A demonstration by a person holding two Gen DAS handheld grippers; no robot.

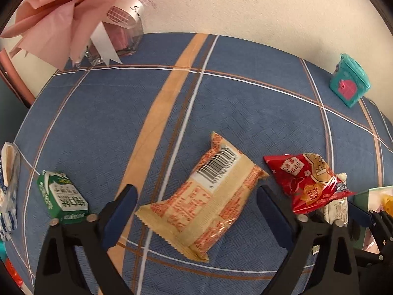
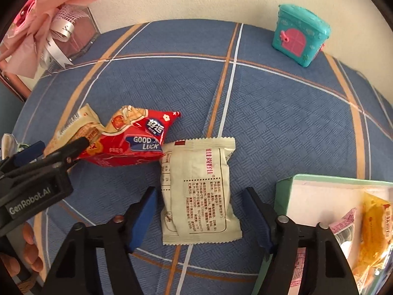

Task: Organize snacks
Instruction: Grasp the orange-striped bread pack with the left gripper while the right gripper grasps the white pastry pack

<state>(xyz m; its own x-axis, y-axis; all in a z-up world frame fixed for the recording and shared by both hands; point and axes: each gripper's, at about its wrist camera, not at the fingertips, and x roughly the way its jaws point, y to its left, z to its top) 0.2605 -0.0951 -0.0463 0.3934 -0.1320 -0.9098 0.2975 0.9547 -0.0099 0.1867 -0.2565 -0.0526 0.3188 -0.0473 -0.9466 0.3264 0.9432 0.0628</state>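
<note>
An orange-and-cream snack packet [image 1: 206, 196], barcode side up, lies on the blue plaid cloth between the fingers of my left gripper [image 1: 196, 209]. The pads stand close beside its ends without pressing, so the gripper is open. A pale cream packet [image 2: 199, 194] with red print lies between the fingers of my right gripper [image 2: 200, 216], which is open with a small gap on each side. A red packet [image 2: 132, 142] [image 1: 309, 184] rests between the two, overlapping the cream one's corner. In the right wrist view my left gripper [image 2: 61, 145] sits over the orange packet [image 2: 73, 125].
A green-rimmed box [image 2: 343, 179] at the right holds a yellow packet [image 2: 373, 233] and a pink one [image 2: 343, 223]. A green carton [image 1: 63, 196] and a blue-white packet [image 1: 7, 184] lie at the left. A teal toy house [image 2: 299, 34] and a pink bouquet box [image 2: 49, 24] stand by the wall.
</note>
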